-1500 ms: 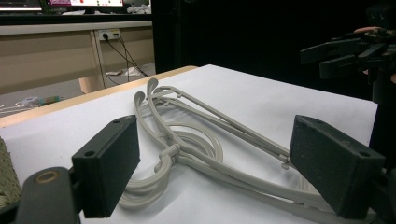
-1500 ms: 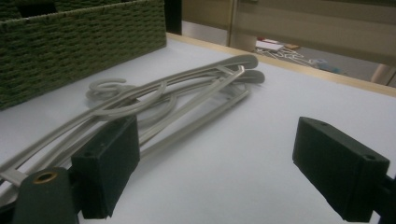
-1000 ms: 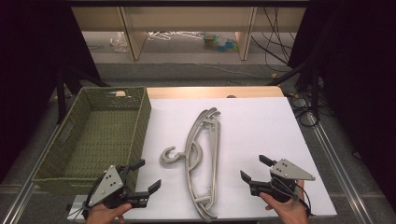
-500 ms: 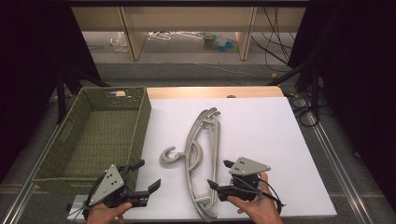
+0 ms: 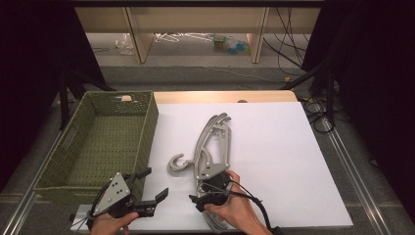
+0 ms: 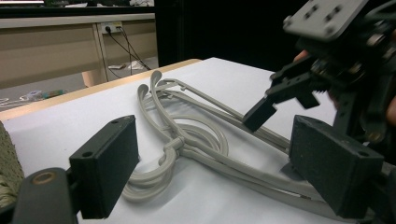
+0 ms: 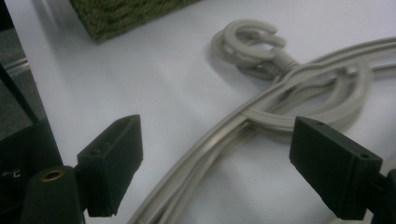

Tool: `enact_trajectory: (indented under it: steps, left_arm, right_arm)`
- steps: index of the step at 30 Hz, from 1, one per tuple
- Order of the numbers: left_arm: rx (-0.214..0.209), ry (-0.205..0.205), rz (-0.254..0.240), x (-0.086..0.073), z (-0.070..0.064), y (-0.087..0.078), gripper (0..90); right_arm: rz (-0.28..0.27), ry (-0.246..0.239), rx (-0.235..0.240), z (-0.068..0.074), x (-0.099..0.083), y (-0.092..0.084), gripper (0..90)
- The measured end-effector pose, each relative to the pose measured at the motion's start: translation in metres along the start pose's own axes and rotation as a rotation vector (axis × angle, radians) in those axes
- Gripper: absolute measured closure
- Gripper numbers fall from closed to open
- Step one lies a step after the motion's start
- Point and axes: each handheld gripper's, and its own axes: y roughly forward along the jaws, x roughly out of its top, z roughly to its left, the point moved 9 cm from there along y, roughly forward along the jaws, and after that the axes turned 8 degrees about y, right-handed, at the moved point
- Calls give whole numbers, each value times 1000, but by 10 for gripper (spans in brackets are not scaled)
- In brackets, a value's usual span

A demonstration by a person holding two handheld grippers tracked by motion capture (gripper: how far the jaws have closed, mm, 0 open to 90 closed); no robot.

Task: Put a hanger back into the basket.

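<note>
Several grey plastic hangers (image 5: 211,147) lie stacked on the white table, hooks (image 5: 177,163) pointing left. My right gripper (image 5: 198,192) hovers over the stack's near end, open, its jaws on either side of a hanger arm (image 7: 252,116) without touching it. My left gripper (image 5: 152,183) rests open at the front edge, beside the basket and left of the hangers. In the left gripper view the hangers (image 6: 187,140) lie beyond its open gripper (image 6: 219,172), with the right gripper (image 6: 280,102) at the upper right. The right gripper view looks past its own open gripper (image 7: 222,172) at the hooks (image 7: 247,42).
A green woven basket (image 5: 147,132) stands on the table's left, and its corner (image 7: 126,14) appears in the right gripper view. White tabletop (image 5: 284,152) stretches to the right of the hangers. Shelving and cables sit beyond the far edge.
My right gripper has swept left from the table's front right to over the near end of the hangers. The left gripper has stayed put.
</note>
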Motion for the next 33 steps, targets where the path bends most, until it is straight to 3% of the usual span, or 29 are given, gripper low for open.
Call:
enact_trajectory:
  steps: [2,5,8,10,13,18,33]
  left_arm:
    - [1,1,1,0,0,0,156]
    - [6,-3,-2,1,1,-1,157]
    - [2,8,-9,1,1,0,157]
    - [-2,-12,-17,1,-1,1,157]
    - [1,2,2,0,-1,0,157]
    - [0,-1,5,-1,-1,0,158]
    - [2,4,12,-1,1,-1,159]
  right_arm:
    - [20,-5,-4,-1,-1,5,183]
    - [85,43,-7,-5,-4,20,196]
    - [104,54,2,-6,-5,24,211]
    - [125,62,18,-6,-7,28,228]
    - [169,74,22,-8,-10,37,266]
    - [186,67,48,-9,-10,43,347]
    - [174,154,88,-11,-7,37,549]
